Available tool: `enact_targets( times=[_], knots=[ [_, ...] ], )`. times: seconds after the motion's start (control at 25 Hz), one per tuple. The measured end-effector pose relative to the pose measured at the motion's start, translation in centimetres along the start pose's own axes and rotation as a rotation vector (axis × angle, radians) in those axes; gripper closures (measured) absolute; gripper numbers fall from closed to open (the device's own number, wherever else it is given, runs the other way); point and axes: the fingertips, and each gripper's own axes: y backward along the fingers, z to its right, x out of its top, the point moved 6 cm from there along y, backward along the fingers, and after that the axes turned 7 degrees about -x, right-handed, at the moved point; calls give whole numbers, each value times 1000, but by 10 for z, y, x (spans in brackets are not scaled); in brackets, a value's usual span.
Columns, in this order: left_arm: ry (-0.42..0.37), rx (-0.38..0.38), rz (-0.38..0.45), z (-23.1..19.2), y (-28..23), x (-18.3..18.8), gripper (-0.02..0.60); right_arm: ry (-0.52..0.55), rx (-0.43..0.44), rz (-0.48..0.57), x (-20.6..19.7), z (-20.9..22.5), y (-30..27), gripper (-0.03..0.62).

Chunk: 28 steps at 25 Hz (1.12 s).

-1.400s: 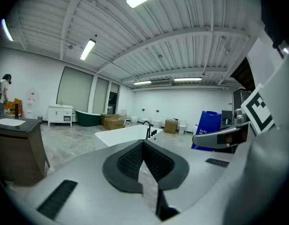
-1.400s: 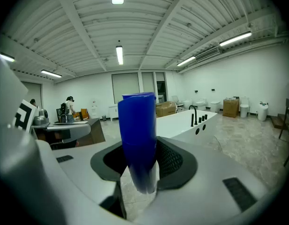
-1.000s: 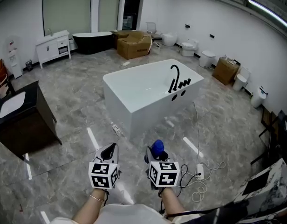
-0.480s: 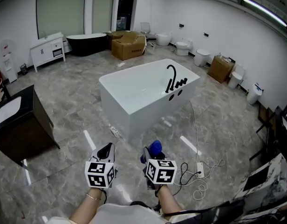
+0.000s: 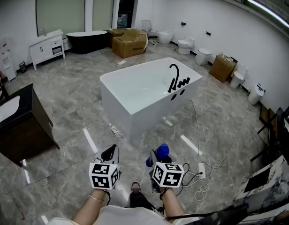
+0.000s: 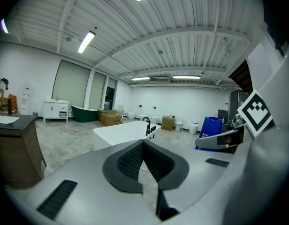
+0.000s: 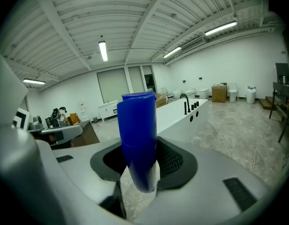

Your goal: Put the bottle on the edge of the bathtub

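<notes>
Bottle (image 7: 136, 139) clamped upright in right gripper (image 5: 157, 159), well apart from bathtub (image 5: 149, 114).

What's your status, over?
Right tool shut on blue bottle. Left tool shut, empty. Bottle not yet on bathtub edge. Cable on floor beside bathtub.

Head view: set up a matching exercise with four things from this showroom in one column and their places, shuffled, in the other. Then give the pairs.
Things
1. blue plastic bottle
2. black curved faucet
3. large brown cardboard box
4. white power strip

Places
A. on the floor beyond the white rectangular bathtub
B. on the floor to the right of the right gripper, among cables
C. clamped between the right gripper's jaws
D. standing on the bathtub's rim

Pairs: 1-C, 2-D, 3-A, 4-B
</notes>
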Motion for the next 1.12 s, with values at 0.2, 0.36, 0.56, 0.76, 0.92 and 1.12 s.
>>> enact_targets(
  times=[0.2, 0.36, 0.56, 0.76, 0.92, 1.12],
  knots=[
    [12, 5, -3, -9, -13, 0, 571, 7, -3, 2, 9, 1, -14, 424],
    [19, 11, -1, -17, -27, 3, 571, 13, 4, -1, 17, 1, -29, 424],
    [17, 14, -7, -27, -49, 6, 571, 9, 3, -13, 24, 7, -52, 424],
    [25, 27, -18, -39, -74, 13, 571, 12, 4, -24, 39, 14, -79, 424],
    [30, 36, -26, -47, -96, 17, 571, 18, 8, -36, 51, 20, -101, 424],
    [36, 45, -36, -57, -125, 24, 571, 25, 11, -47, 66, 29, -128, 424]
  ],
)
